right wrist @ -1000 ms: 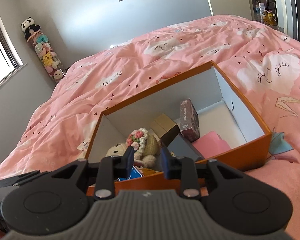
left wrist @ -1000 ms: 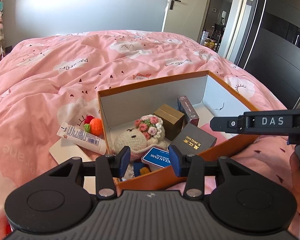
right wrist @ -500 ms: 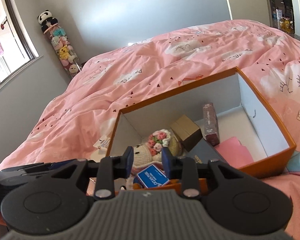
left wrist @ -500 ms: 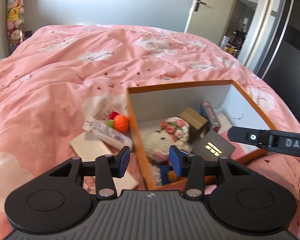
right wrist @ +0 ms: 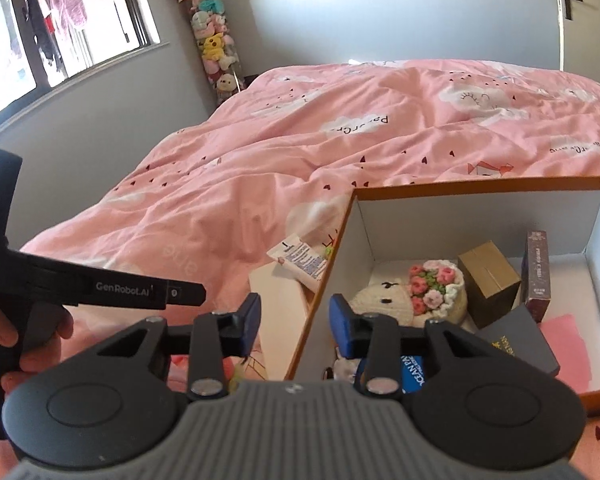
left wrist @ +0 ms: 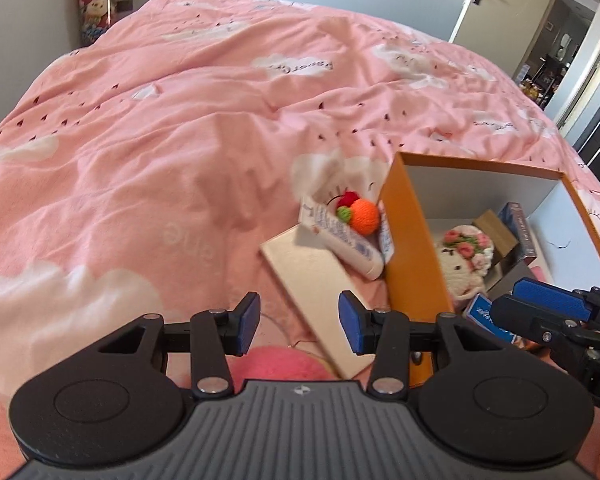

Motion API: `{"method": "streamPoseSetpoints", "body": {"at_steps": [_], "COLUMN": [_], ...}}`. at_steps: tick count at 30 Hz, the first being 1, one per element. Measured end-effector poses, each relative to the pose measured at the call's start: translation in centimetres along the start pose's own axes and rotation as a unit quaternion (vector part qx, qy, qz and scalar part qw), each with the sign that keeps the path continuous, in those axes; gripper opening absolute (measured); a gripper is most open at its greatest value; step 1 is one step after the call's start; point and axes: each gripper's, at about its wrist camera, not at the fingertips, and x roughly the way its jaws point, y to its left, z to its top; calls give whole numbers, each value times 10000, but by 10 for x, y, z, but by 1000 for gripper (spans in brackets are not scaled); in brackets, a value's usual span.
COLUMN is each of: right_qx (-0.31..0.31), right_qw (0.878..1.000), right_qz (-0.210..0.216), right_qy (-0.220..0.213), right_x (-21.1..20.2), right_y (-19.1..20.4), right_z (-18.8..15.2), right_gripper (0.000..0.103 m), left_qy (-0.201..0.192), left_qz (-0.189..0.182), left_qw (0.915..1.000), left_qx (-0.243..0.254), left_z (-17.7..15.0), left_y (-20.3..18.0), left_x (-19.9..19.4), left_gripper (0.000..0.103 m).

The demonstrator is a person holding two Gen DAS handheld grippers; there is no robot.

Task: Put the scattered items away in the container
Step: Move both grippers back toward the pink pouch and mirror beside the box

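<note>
We hold our left tool (left wrist: 299,322) spread and empty above the flat card (left wrist: 320,280) beside the box (left wrist: 414,248), lined up to take it; tube (left wrist: 340,236) and knitted fruit (left wrist: 362,216) wait on the bed (left wrist: 180,140). Our right tool (right wrist: 294,322) hangs spread over the box wall.

A pink quilt (left wrist: 188,152) with white clouds covers the bed; beyond its far corner, a tall stack of plush toys (right wrist: 212,40) (panda on top) stands beside a window (right wrist: 72,20), against the grey wall
</note>
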Motion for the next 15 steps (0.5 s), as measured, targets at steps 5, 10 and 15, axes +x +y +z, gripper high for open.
{"method": "streamPoseSetpoints", "body": {"at_steps": [5, 10, 15], "right_qx": [-418, -600, -732], "right_qw": [9984, 9947, 9913], "right_qz": [196, 563, 681], "right_qy": [324, 619, 860], "right_x": [23, 42, 61], "right_y": [14, 32, 46], "right_z": [2, -1, -11], "right_gripper": [31, 30, 30], "left_qy": [252, 360, 369], "left_qz": [121, 258, 275], "left_qw": [9996, 9989, 9988], "left_qx": [54, 181, 194], "left_z": [-2, -8, -9], "left_y": [11, 16, 22], "left_x": [6, 5, 3], "left_gripper": [50, 50, 50]}}
